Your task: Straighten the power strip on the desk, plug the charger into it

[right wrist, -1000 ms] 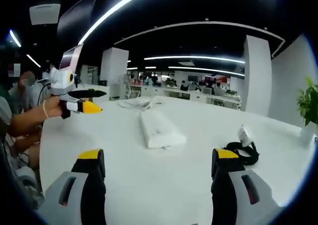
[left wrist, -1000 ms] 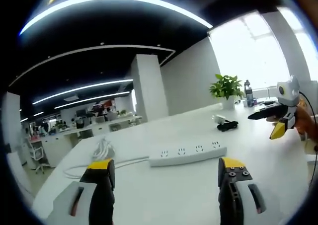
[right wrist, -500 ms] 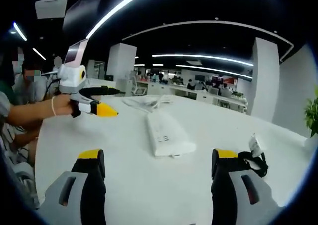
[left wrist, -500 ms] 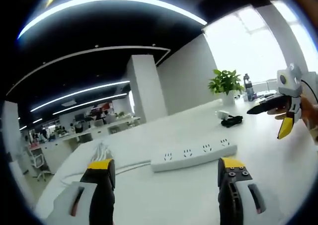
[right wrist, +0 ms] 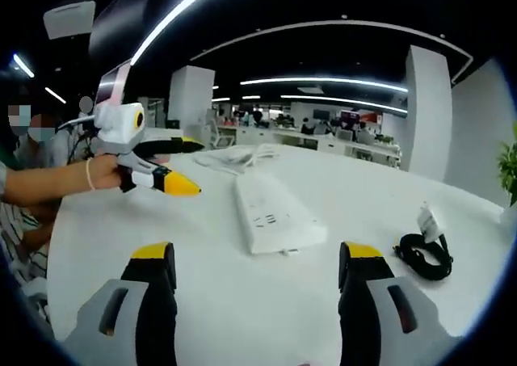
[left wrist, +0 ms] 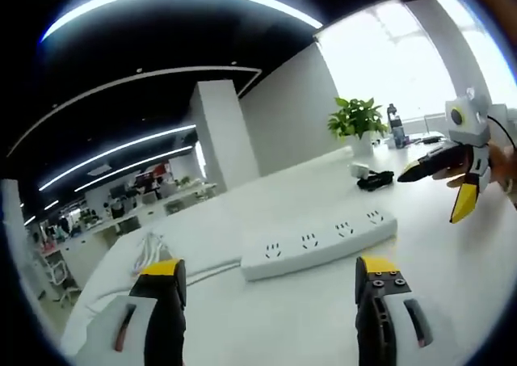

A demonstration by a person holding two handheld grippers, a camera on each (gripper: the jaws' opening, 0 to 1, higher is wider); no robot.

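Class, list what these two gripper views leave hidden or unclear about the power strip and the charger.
- Power strip, right gripper view: foreshortened, so most sockets cannot be made out.
- Charger, left gripper view: too small to show its prongs.
- Strip's cable, left gripper view: its far end is cut off.

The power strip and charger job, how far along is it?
Nothing looks done yet. The power strip lies untouched on the desk, sockets empty; the charger rests apart beside its coiled cable. Left gripper and right gripper hover open, holding nothing. Straightening and plugging remain.

Window glare, dark ceiling, fisheye warping
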